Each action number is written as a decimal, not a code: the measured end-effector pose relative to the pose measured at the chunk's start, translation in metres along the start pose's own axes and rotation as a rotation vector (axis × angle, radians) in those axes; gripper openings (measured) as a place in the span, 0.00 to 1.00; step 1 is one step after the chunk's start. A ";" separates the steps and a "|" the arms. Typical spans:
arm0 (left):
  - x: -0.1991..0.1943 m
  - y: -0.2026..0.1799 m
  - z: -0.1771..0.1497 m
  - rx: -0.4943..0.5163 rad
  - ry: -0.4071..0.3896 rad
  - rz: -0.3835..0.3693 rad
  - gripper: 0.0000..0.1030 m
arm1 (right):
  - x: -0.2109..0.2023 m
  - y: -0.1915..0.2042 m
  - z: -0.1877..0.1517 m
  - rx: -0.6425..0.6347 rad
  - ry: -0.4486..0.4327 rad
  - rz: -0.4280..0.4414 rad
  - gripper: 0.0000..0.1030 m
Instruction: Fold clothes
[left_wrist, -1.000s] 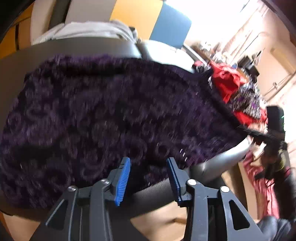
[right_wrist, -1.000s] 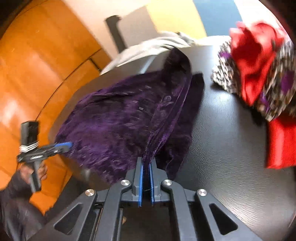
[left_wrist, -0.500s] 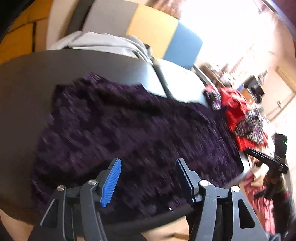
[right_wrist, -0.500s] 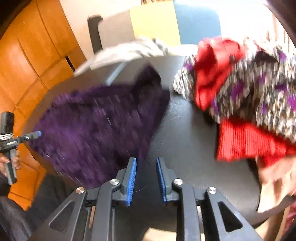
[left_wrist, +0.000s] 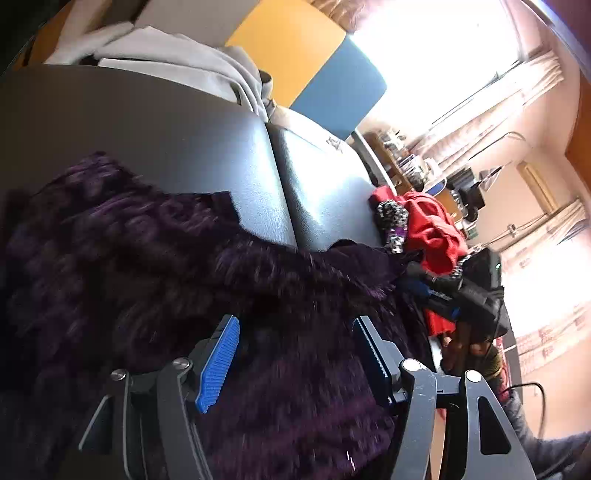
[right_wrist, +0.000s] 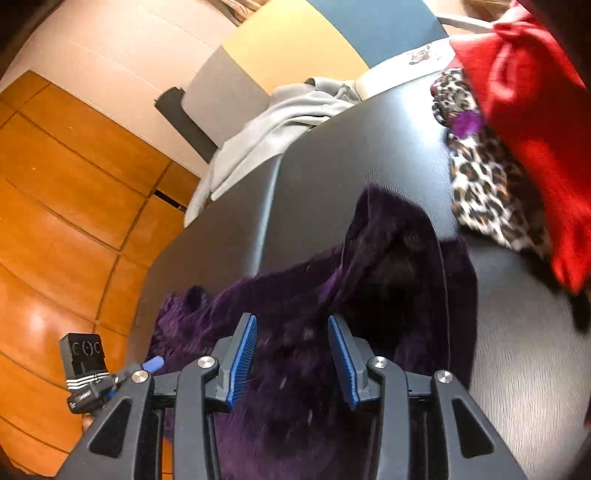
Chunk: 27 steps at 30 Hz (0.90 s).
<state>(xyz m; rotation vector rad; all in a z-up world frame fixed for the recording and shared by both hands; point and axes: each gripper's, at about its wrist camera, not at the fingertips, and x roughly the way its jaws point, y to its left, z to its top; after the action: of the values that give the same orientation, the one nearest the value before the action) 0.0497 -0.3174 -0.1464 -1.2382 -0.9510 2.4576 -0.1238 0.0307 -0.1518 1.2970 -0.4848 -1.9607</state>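
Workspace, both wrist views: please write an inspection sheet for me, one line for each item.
Surface: dark padded table, seam across it.
Job's things: purple garment lies rumpled on it.
Clutter: red cloth on leopard-print cloth; grey garment at far edge.
Grippers: left gripper and right gripper open over the purple garment, jaws just opening, pads not pressing.
Cables: black cable near the person's hand.
Surroundings: orange wooden panels; bright window.

Dark leather-look table (right_wrist: 369, 155); orange wood panelling (right_wrist: 66, 192) beside a cream wall (right_wrist: 110, 70); grey, yellow and blue screen panels (left_wrist: 295, 48); bright curtained windows (left_wrist: 443, 55); cluttered shelves (left_wrist: 406, 162) beyond.
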 end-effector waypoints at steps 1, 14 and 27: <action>0.006 -0.001 0.007 -0.011 -0.005 -0.025 0.63 | 0.001 -0.003 0.007 0.018 -0.020 0.015 0.41; -0.043 0.079 0.053 -0.331 -0.316 0.066 0.66 | -0.022 -0.012 0.029 0.015 -0.140 -0.053 0.43; -0.075 0.118 0.028 -0.165 -0.197 0.300 0.65 | -0.010 -0.023 -0.009 -0.076 -0.065 -0.259 0.44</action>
<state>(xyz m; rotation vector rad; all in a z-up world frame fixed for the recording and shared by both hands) 0.0834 -0.4554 -0.1625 -1.2906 -1.1092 2.8261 -0.1215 0.0541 -0.1643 1.3041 -0.2807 -2.2173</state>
